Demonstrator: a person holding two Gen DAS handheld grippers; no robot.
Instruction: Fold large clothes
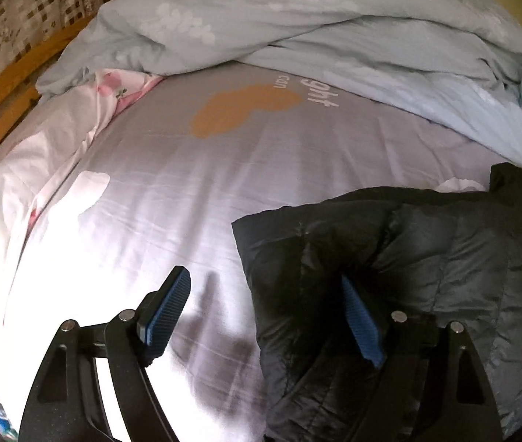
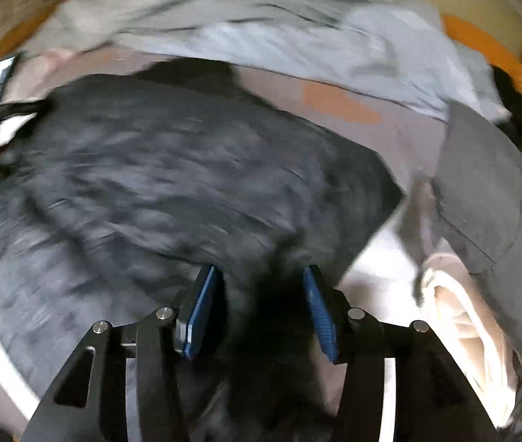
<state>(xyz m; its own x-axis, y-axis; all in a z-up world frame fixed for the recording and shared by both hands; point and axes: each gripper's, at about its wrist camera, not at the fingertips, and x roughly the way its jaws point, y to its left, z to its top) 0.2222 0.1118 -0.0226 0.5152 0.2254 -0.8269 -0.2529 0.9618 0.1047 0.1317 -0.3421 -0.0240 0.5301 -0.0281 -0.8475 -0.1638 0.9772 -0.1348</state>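
- The black quilted jacket (image 1: 390, 276) lies partly folded on the bed sheet (image 1: 187, 191), its slick puffy shell ribbed with stitched channels.
- The left gripper (image 1: 268, 320) stands wide, one finger over bare sheet, the other over the jacket's edge; nothing is pinched.
- The right gripper (image 2: 257, 309) stands about half apart over dark fabric; blur hides whether the pads press, so a hold cannot be told.
- Risk: the slippery, springy padding may slide from a shallow bite or puff the fold back open.
- Risk: fingers may snag the thin sheet together with the jacket.
- The rumpled grey duvet (image 1: 297, 18) crowds the far side and could catch a sleeve.
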